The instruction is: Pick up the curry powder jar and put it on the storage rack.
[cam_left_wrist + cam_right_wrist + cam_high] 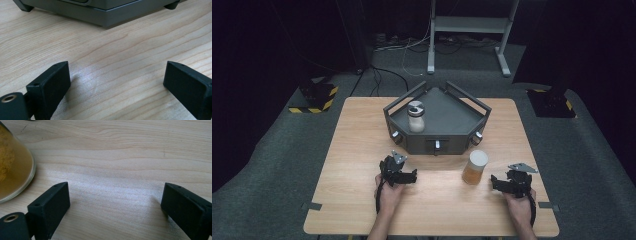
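**Both grippers open and idle beside the amber jar**

Resting low on the wooden table (pixel 362 135), one gripper per hand; left gripper (pixel 404 176) in front of the grey tray (pixel 398 106), jaws spread wide with only bare wood between them in the left gripper view; right gripper (pixel 501 182) likewise spread and empty, jaws parted over bare wood in the right gripper view.

Standing upright on the table just in front of the tray's right front corner: the amber jar (pixel 475 168) with its pale lid, near the right gripper but not touched, apart from both jaws; glimpsed at the left edge of the right gripper view as a rounded glass wall (pixel 13 167) with yellowish contents. Sitting inside the tray, left of centre: a second jar (pixel 416 117), pale, with a grey cap.

Judged as the opening step: a pause before the reach, nothing grasped yet. Next move, probably for the right gripper: swing toward the amber jar, bring the open jaws to either side of its body below the lid, close squarely to avoid tipping it; then lift clear of the tray's raised rail.
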Available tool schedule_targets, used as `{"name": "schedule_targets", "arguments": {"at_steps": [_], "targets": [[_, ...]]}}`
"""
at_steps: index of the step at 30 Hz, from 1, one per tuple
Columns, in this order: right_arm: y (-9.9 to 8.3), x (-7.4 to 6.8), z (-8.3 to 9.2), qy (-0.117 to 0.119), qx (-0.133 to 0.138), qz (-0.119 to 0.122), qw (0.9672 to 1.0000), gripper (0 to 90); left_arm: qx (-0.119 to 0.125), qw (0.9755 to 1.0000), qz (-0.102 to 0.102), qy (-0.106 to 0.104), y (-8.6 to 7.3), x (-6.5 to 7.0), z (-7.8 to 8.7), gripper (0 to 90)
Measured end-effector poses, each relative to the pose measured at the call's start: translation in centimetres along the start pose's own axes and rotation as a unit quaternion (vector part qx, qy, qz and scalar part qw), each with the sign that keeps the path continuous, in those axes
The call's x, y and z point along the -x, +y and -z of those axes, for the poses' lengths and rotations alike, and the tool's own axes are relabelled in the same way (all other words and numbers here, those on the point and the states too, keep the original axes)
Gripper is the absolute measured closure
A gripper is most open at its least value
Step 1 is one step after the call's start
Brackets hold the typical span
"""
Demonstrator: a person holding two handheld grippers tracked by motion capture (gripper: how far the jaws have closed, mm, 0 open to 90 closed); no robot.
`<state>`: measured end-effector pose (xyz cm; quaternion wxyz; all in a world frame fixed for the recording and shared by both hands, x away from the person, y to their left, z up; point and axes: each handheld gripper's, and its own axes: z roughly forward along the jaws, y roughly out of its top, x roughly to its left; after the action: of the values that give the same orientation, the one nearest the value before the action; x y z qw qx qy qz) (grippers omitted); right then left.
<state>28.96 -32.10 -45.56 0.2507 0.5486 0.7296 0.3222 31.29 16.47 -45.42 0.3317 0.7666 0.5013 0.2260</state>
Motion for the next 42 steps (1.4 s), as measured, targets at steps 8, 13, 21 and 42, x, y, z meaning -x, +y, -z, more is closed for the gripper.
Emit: {"name": "schedule_targets", "arguments": {"at_steps": [8,13,21,42], "targets": [[0.0,-0.1,0.0,0.000,-0.001,-0.001,1.0000,7.3,0.000,1.0000,0.000,0.001,0.0,0.0,0.0,7.1],[0.0,-0.3,0.0,0.011,0.000,0.012,0.9999,6.9,0.000,1.0000,-0.001,0.001,0.0,0.0,0.0,7.1],[-0.2,-0.4,0.5,0.026,0.009,0.016,0.9995,6.7,0.001,1.0000,-0.003,0.002,0.0,0.1,0.0,7.3],[0.0,-1.5,1.3,0.093,0.015,0.057,0.9940,6.8,0.000,1.0000,-0.002,0.001,0.0,0.1,0.0,7.4]]}}
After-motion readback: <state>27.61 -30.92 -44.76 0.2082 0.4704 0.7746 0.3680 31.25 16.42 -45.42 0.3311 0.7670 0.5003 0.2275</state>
